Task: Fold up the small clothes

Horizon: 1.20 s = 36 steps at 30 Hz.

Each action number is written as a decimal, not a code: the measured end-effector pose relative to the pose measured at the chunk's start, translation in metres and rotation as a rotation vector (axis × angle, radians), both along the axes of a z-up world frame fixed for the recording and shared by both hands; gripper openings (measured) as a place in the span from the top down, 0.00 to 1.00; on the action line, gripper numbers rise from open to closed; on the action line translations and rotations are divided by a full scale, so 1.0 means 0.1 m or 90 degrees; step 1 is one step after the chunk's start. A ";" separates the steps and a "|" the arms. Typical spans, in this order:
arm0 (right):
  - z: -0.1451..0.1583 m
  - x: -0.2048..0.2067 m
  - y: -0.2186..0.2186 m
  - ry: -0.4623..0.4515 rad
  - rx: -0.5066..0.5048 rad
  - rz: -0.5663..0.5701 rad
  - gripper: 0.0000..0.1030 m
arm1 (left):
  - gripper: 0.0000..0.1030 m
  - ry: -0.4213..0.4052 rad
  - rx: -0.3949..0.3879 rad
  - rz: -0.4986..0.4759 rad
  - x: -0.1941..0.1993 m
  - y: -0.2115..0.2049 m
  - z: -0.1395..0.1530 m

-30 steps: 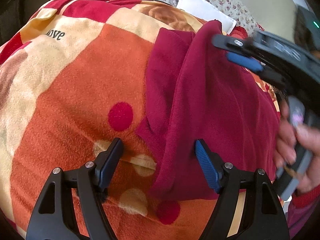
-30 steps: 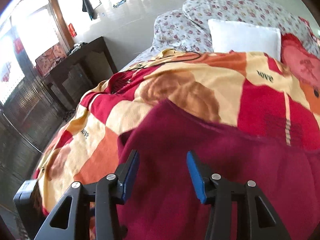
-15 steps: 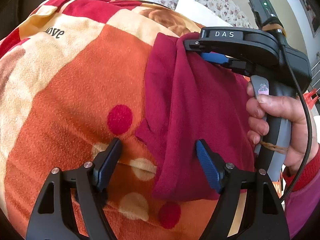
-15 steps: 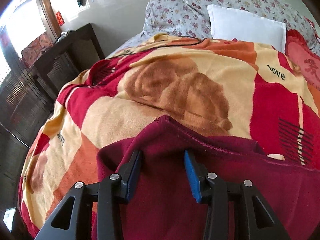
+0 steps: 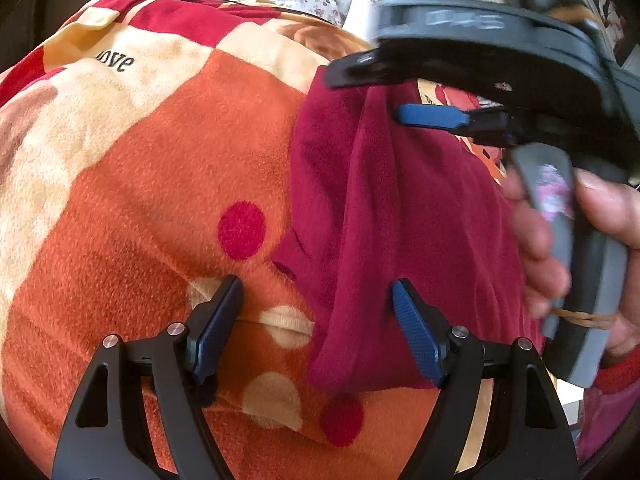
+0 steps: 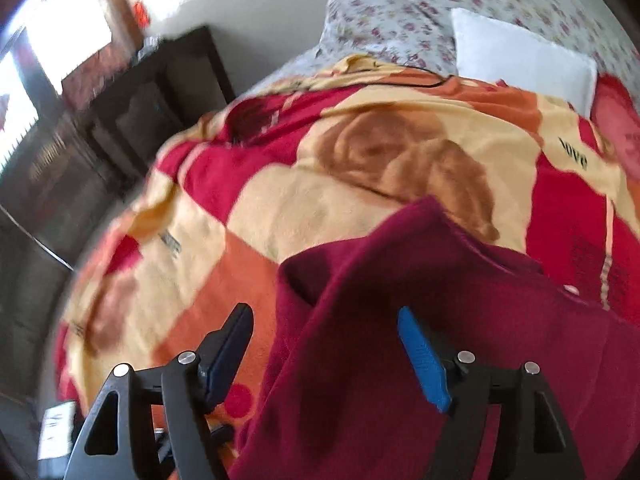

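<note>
A dark red garment [image 5: 400,216] lies on an orange, red and cream blanket [image 5: 140,184], one side folded over itself. My left gripper [image 5: 318,328] is open at the garment's near left edge, its right finger on the cloth. In the left wrist view my right gripper [image 5: 372,92] is open over the garment's far top edge, held by a hand. In the right wrist view the right gripper [image 6: 324,356] is open with the garment [image 6: 400,360] under and between its fingers, holding nothing.
The blanket [image 6: 360,184] covers a bed. A white pillow [image 6: 520,64] and floral bedding [image 6: 400,20] lie at the head. A dark wooden cabinet [image 6: 120,120] stands beside the bed at the left. A hand [image 5: 560,240] grips the right tool.
My right gripper has opened wider and lifted back from the garment's top edge, which has dropped onto the pile. My left gripper has stayed open in place.
</note>
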State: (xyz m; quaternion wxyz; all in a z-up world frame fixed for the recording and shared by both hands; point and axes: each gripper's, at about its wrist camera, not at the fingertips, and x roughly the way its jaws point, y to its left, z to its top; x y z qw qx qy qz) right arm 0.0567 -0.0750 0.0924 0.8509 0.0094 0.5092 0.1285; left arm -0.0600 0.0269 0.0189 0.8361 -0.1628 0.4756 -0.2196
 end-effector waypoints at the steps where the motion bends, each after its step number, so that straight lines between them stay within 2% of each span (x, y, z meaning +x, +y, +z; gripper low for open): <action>1: -0.04 0.02 0.05 0.003 -0.022 0.001 0.29 | 0.25 0.000 -0.002 0.000 -0.01 0.01 0.00; 4: -0.13 0.08 0.15 0.009 -0.069 -0.001 0.25 | 0.25 -0.003 -0.012 0.000 -0.06 0.07 -0.01; 9: -0.22 0.15 0.30 0.011 -0.136 0.011 0.12 | 0.25 -0.011 -0.017 0.000 -0.07 0.14 -0.03; 13: -0.27 0.13 0.34 -0.007 -0.174 0.023 0.13 | 0.25 -0.016 -0.014 -0.001 -0.09 0.14 -0.03; 14: -0.26 0.10 0.32 -0.016 -0.176 0.021 0.20 | 0.25 -0.015 -0.015 -0.002 -0.09 0.15 -0.03; 15: -0.24 0.08 0.28 -0.027 -0.185 0.015 0.35 | 0.25 -0.013 -0.017 -0.002 -0.09 0.16 -0.03; 16: -0.21 0.07 0.26 -0.031 -0.184 0.014 0.41 | 0.25 -0.010 -0.019 -0.002 -0.09 0.17 -0.03; 18: -0.12 0.04 0.07 -0.033 -0.138 0.006 0.65 | 0.25 -0.008 -0.020 -0.002 -0.06 0.15 -0.02; 19: -0.09 0.03 0.01 -0.029 -0.113 0.002 0.71 | 0.25 -0.009 -0.022 -0.002 -0.04 0.15 -0.02; 20: -0.03 0.01 -0.13 -0.020 -0.056 0.000 0.81 | 0.25 -0.010 -0.024 -0.005 -0.02 0.15 -0.01; 23: 0.11 -0.05 -0.37 -0.024 0.028 -0.012 0.85 | 0.25 -0.010 -0.033 -0.010 0.03 0.16 0.01; 27: 0.18 -0.13 -0.53 -0.024 0.078 -0.026 0.86 | 0.24 -0.029 -0.031 -0.017 0.11 0.09 0.07; 30: 0.16 -0.13 -0.49 -0.018 0.084 -0.021 0.86 | 0.23 -0.017 -0.030 -0.028 0.19 0.00 0.02; 32: 0.15 -0.13 -0.44 -0.014 0.074 -0.017 0.86 | 0.24 -0.013 -0.054 -0.021 0.22 0.01 0.02; 33: 0.15 -0.10 -0.40 -0.012 0.064 -0.019 0.86 | 0.28 -0.011 -0.065 -0.020 0.20 0.02 0.03; 34: 0.13 -0.09 -0.40 -0.009 0.058 -0.019 0.86 | 0.40 -0.006 -0.080 -0.021 0.20 0.02 0.02; 35: 0.12 -0.06 -0.35 -0.002 0.045 -0.016 0.82 | 0.46 0.006 -0.097 -0.023 0.20 0.02 0.00; 36: 0.12 -0.04 -0.31 0.001 0.025 -0.014 0.71 | 0.48 0.012 -0.107 -0.019 0.20 0.02 -0.03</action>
